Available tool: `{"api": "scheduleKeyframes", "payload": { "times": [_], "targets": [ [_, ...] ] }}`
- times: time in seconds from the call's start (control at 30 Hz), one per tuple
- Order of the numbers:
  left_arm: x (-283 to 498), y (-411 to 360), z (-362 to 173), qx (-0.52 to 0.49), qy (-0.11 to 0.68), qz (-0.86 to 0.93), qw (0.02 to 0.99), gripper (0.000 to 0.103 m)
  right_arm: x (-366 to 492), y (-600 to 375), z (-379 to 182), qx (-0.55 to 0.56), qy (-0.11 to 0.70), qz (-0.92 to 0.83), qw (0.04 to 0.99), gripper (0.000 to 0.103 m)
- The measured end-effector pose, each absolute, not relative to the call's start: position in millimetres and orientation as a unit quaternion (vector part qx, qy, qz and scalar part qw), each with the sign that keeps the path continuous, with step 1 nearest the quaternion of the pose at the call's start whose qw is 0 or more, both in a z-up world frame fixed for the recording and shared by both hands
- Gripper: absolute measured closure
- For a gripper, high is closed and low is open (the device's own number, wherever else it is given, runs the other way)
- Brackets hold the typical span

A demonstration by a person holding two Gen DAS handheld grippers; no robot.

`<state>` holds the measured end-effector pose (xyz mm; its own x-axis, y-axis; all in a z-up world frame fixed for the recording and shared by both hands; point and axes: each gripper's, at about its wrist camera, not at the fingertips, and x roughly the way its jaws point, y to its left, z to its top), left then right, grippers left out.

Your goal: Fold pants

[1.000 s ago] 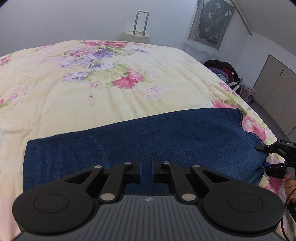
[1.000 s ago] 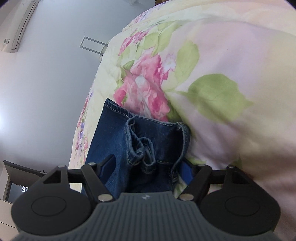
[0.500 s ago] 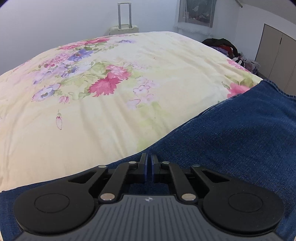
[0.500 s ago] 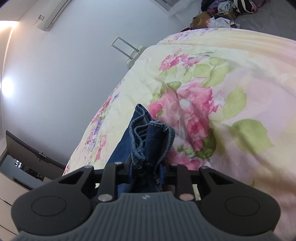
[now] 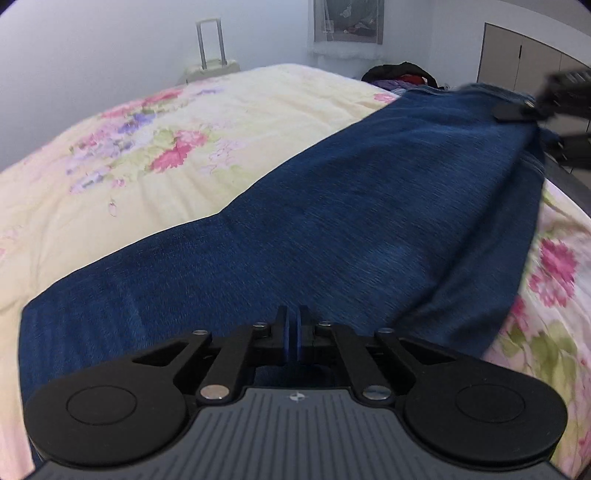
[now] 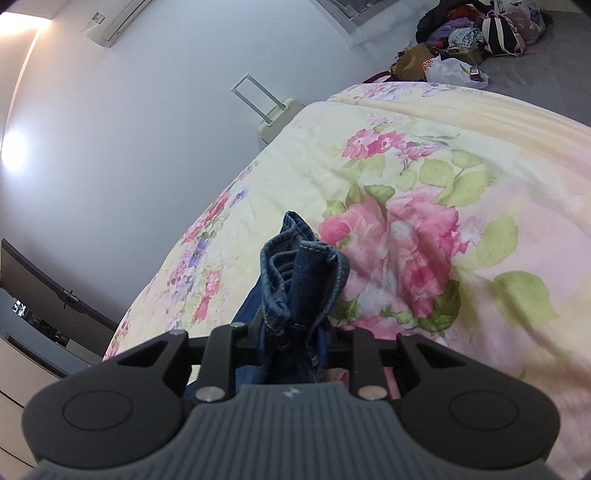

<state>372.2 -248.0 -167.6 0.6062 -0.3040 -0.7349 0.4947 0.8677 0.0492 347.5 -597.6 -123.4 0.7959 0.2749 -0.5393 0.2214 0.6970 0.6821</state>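
Note:
Dark blue denim pants point(image 5: 332, 236) lie across the floral bedspread point(image 5: 184, 147), stretched from lower left up to the far right. My left gripper point(image 5: 294, 336) is shut on the near edge of the pants. My right gripper point(image 6: 291, 332) is shut on a bunched end of the pants point(image 6: 299, 280), lifted above the bed. It also shows blurred at the upper right of the left wrist view point(image 5: 532, 107), holding the far end of the pants.
A pale suitcase point(image 5: 210, 66) stands beyond the bed by the white wall. A pile of clothes and bags point(image 6: 472, 33) lies on the floor past the bed's corner. Cabinets point(image 5: 517, 55) stand at the far right.
My right gripper closed on the bunched pants end and lifted it. The pants are now raised and stretched between both grippers, the far end up at the right.

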Motion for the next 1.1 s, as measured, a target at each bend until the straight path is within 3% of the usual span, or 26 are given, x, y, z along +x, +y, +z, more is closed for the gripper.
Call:
{"api": "scheduleKeyframes", "payload": {
  "times": [0.4,0.67,0.83,1.1],
  "targets": [
    [368.4,-255.2,-184.4,0.066,0.417,-0.22,0.879,0.103,348.5,-564.5,-90.5,0.33,0.325,0.022,0.886,0.083],
    [322.8,-238.1,-180.9,0.031,0.42,-0.232,0.877,0.103,343.5,-539.4,-58.3,0.298,0.309,0.036,0.903,0.083],
    [298.6,-211.5,-168.6,-0.031,0.438,-0.27,0.857,0.103,339.3,-505.8,-29.0,0.262,0.296,0.052,0.917,0.083],
    [288.2,-135.2,-116.9,-0.044,0.398,-0.21,0.892,0.097,334.8,-430.7,8.0,0.198,0.279,0.079,0.936,0.083]
  ]
}}
